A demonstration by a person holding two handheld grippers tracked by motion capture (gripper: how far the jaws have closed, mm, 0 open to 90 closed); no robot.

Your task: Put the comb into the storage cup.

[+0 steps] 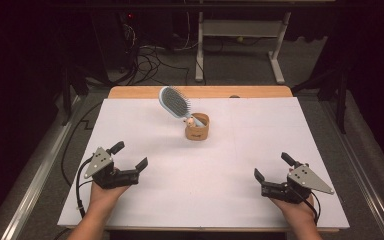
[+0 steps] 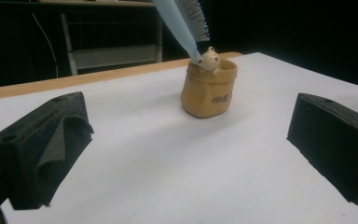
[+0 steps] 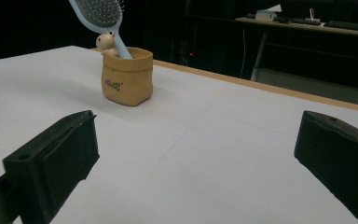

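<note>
Lots of elbow room here: the white surface (image 1: 200, 165) is wide and flat, and the only stuff on it sits toward the far middle, well apart from both hands. That's a little tan pouch-style holder (image 1: 197, 127), soft-looking with a rolled rim and some dark lettering on the side, standing upright. A pale blue hairbrush (image 1: 175, 102) is stuck in it handle-down, its oval bristled head leaning out to the far left, past the holder's rim. There's also a small cream figurine (image 2: 209, 59) poking up at the rim right beside the brush handle. A strip of bare wood (image 1: 200, 92) shows along the far edge beyond the white sheet. The left gripper (image 1: 129, 156) sits near the left corner on the near side, jaws spread wide with nothing between them; the padding on them looks like matte black foam, a bit wrinkled on one side in the left gripper view. The right gripper (image 1: 273, 167) mirrors it near the right side, also spread wide and holding nothing. Both have a grey triangular plate on top.
</note>
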